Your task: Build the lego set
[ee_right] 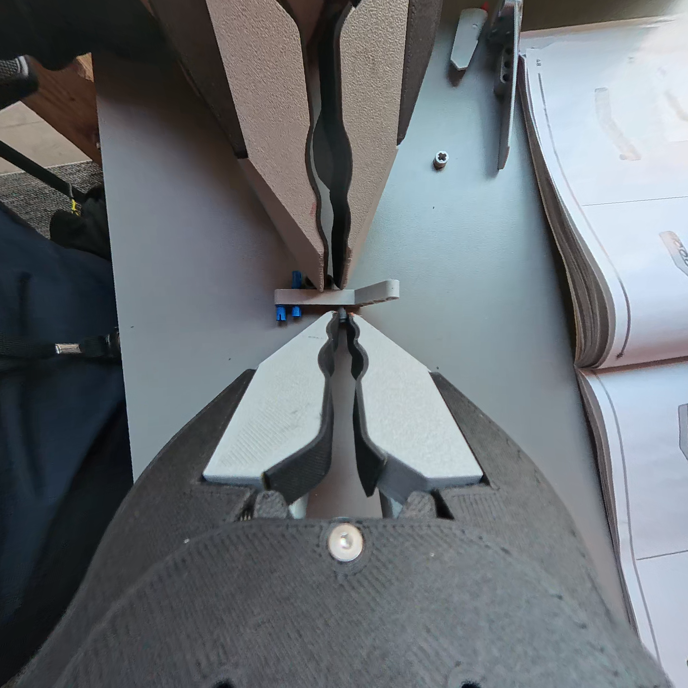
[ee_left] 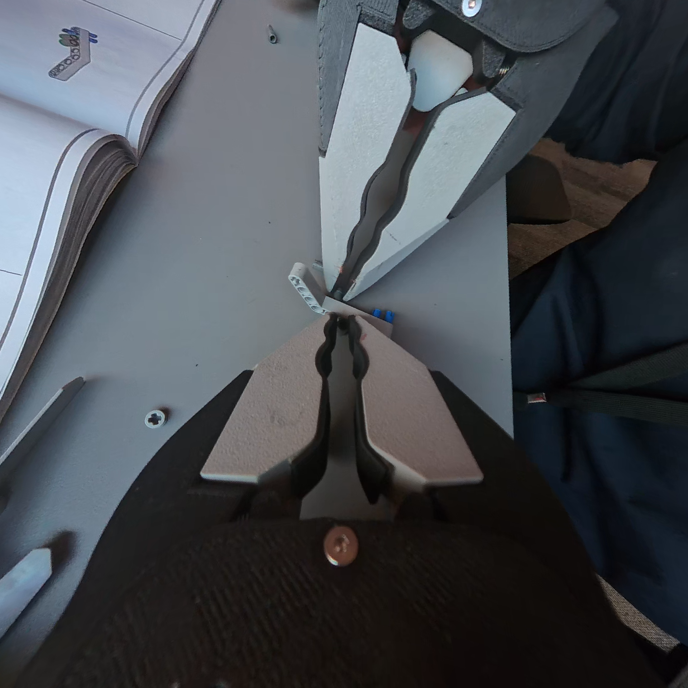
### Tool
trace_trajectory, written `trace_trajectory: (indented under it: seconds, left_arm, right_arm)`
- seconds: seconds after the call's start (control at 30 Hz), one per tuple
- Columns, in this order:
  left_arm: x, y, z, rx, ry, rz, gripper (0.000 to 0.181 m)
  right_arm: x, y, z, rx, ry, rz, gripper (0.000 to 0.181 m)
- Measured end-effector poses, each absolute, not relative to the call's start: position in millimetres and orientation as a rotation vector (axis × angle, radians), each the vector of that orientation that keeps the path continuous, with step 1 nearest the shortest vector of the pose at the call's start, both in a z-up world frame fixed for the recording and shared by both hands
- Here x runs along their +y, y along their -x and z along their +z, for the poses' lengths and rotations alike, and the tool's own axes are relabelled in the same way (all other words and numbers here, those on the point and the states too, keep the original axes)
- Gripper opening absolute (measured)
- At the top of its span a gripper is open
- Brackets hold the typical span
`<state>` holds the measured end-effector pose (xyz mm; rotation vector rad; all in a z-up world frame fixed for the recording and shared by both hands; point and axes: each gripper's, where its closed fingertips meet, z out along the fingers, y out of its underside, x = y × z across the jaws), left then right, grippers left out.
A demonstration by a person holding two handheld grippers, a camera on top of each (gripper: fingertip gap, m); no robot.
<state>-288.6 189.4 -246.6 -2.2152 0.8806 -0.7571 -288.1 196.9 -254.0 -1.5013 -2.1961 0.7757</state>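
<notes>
A grey tabletop [ee_left: 208, 231] carries an open instruction booklet [ee_left: 56, 156]. In the left wrist view, the left gripper [ee_left: 341, 319] has its fingers clenched on a small dark pin at the bent grey beam [ee_left: 307, 290], just beyond their tips. In the right wrist view, the right gripper [ee_right: 340, 315] likewise pinches a dark pin against the beam [ee_right: 335, 296]; blue pins [ee_right: 286, 312] project left of the fingers.

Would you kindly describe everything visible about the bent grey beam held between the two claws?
The bent light-grey plastic beam with a row of round holes hangs just above the grey table, between both claw tips. Blue pins stick through one end; the other end angles away. The left claw and right claw each pinch a small dark pin at its middle.
</notes>
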Motion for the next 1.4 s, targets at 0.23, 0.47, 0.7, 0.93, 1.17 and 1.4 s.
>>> trace_trajectory:
  seconds: [0.23, 0.47, 0.7, 0.93, 1.17, 1.4]
  left_arm:
    - [189, 289, -247, 0.868, 2.223, -0.783, 0.002]
    - [189, 290, -247, 0.86, 2.227, -0.796, 0.002]
    - [189, 290, -247, 0.846, 2.237, -0.828, 0.002]
    - [189, 290, -247, 0.851, 2.233, -0.815, 0.002]
    - [190, 291, -247, 0.851, 2.229, -0.787, 0.002]
    - [190, 290, -247, 0.848, 2.233, -0.809, 0.002]
  right_arm:
    - [199, 286, -254, -2.188, 1.511, 0.775, 0.001]
    - [201, 278, -251, -2.156, 1.594, 0.971, 0.001]
    - [198, 279, -252, -2.158, 1.571, 0.959, 0.001]
    - [196, 286, -253, -2.11, 1.615, 1.062, 0.001]
    - [196, 290, -253, -2.116, 1.614, 1.009, 0.001]
    - [198, 289, -254, -2.131, 1.619, 0.953, 0.001]
